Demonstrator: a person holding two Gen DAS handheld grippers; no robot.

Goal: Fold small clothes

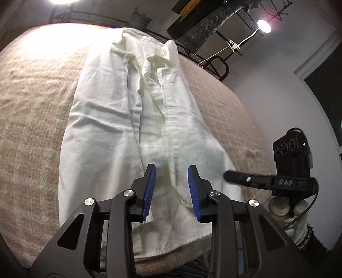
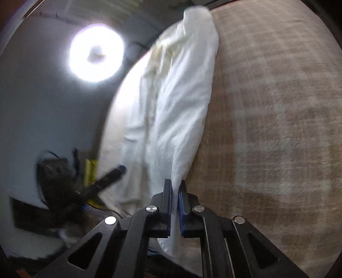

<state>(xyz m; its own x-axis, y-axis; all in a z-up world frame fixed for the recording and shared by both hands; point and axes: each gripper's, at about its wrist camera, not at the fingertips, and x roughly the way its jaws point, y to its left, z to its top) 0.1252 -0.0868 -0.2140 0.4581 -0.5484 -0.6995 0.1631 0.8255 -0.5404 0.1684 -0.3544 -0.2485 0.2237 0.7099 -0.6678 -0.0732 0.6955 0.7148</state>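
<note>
Wrinkled white garment (image 1: 119,119) lengthwise on blanket

Tan blanket (image 1: 32,107) on the bed, clip lamp (image 1: 264,26) lit top right, potted plant (image 1: 140,19) at back, metal rack (image 1: 213,32) w/ stuff.

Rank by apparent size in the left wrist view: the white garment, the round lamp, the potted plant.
1. White garment, clearly largest.
2. Potted plant.
3. Round lamp, smallest, though glare blurs its edge and both are far away.

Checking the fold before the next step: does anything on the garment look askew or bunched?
Yes. The white garment has a sleeve bunched and sticking up at its far end, with crumpled fabric beside it rather than lying flat.
</note>
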